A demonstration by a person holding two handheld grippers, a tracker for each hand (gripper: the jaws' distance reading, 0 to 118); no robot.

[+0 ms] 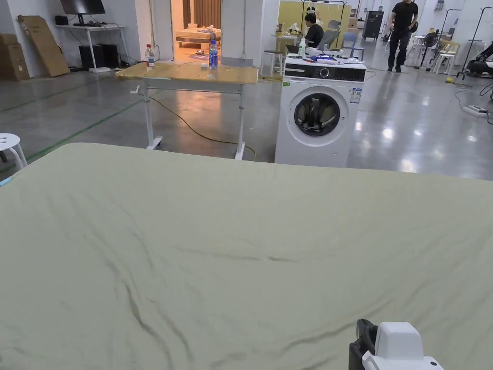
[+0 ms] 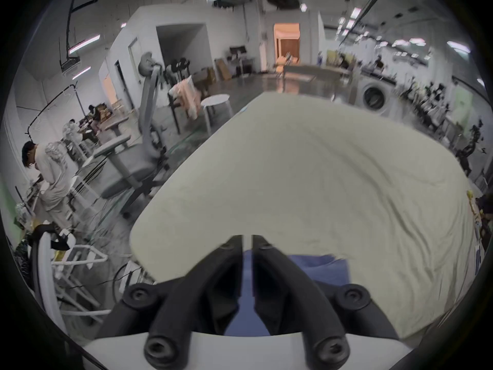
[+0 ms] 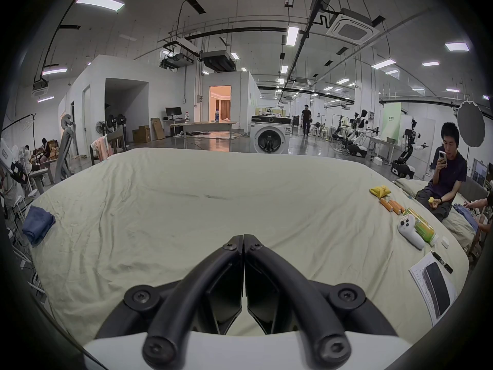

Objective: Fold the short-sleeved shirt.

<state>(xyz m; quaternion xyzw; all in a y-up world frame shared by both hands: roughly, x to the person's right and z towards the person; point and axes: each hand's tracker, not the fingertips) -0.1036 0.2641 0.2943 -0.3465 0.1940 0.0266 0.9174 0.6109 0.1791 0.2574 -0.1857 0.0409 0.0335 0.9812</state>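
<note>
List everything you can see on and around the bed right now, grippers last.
shirt: one, blue, folded, bed's left edge
bed: one, pale green sheet, foreground
washer: one, white, beyond bed
table: one, wooden top, left of washer
bottles: two, on table
stool: one, white, left of bed
controller: one, white, bed's right side
left gripper: black jaws slightly apart, over shirt
right gripper: black jaws together, over bare sheet
</note>
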